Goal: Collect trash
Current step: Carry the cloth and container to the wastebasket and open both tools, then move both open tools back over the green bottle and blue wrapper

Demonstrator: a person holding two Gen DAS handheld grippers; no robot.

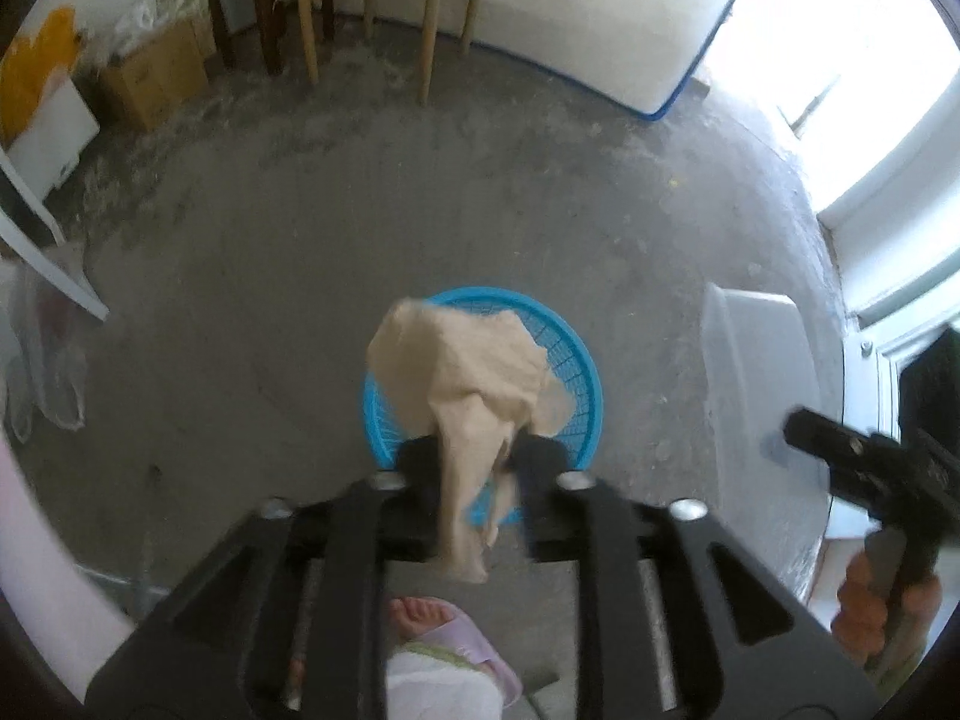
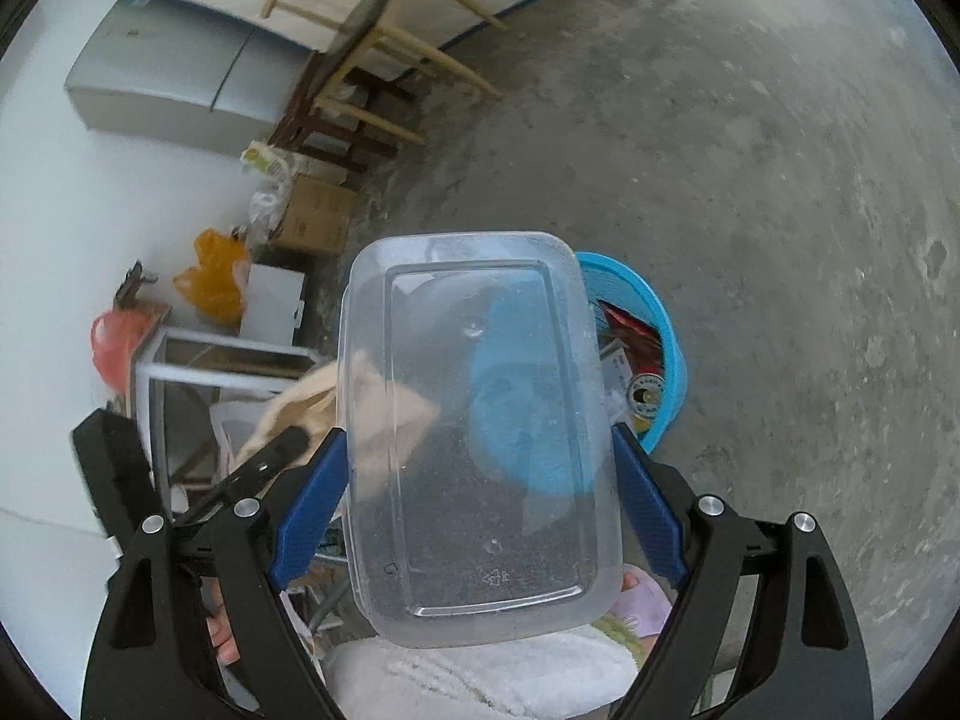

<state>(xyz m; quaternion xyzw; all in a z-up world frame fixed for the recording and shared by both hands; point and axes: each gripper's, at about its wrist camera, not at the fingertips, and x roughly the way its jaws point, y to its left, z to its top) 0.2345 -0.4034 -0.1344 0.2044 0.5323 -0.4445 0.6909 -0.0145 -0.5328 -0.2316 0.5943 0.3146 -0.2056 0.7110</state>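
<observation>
Behind clear container [image 2: 480, 432]: blue basket [image 2: 654, 330] half hidden, contents seemingly wrappers.

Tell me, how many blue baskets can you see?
1. The round blue plastic basket sits on the grey floor below the beige rag; other bins may be hidden.

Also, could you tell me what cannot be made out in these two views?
- Left wrist view: whether the left gripper presses the beige cloth; blurred.
- Left wrist view: what lies in the blue basket; the cloth covers it.
- Right wrist view: most of the basket's inside, behind the hazy clear container in the right gripper.
</observation>
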